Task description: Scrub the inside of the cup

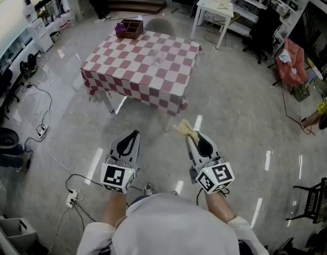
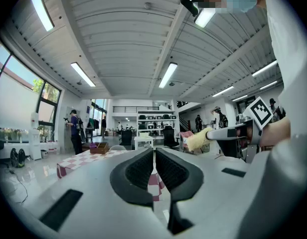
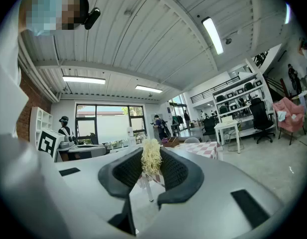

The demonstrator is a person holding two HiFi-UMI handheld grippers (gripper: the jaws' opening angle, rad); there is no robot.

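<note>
Red-and-white checked surface (image 1: 137, 68) stands well ahead of both tools; faint clear cup (image 1: 157, 57) near its middle. Left tool (image 1: 134, 136): jaws together, empty. Right tool (image 1: 194, 136): clamped on pale yellow fibrous scrubber (image 1: 183, 127). Judgement: approach the surface, steady cup with left tool before scrubbing. Only head view shows the cup; right gripper view confirms fibres pinched between its jaws.

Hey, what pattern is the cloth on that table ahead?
Red-and-white checks on the tablecloth; the head view shows it best.
</note>
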